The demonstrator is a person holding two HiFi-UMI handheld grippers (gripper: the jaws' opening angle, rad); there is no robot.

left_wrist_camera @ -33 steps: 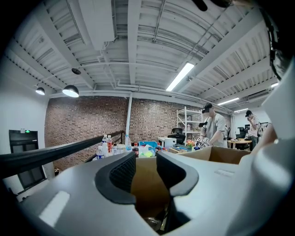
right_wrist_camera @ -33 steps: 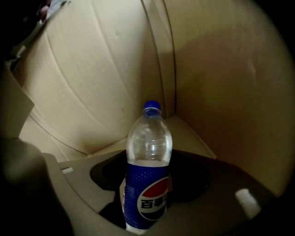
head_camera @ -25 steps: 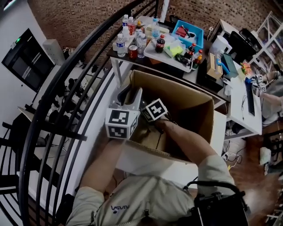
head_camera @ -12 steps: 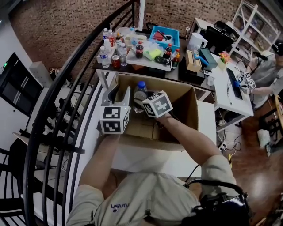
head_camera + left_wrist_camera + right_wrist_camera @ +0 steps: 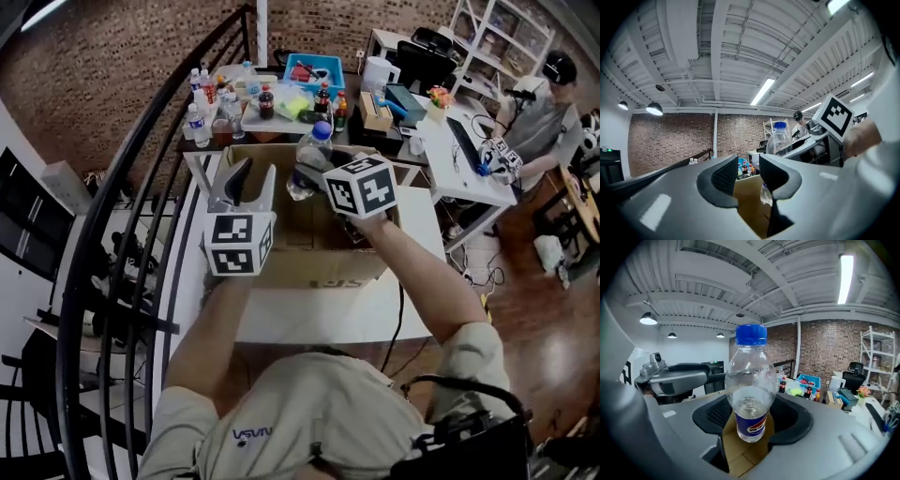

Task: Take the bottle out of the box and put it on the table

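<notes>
In the head view, the right gripper (image 5: 314, 178) holds the bottle (image 5: 311, 155) above the open box (image 5: 319, 258), with the left gripper (image 5: 248, 183) just beside it at the left. The left gripper view shows its jaws standing apart with nothing between them, the bottle off to the right. The right gripper view shows both pads clamped on the bottle's lower body, blue cap up.

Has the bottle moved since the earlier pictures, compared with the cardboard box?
Yes. The bottle rose: earlier low inside the cardboard box, now above its far rim.
</notes>
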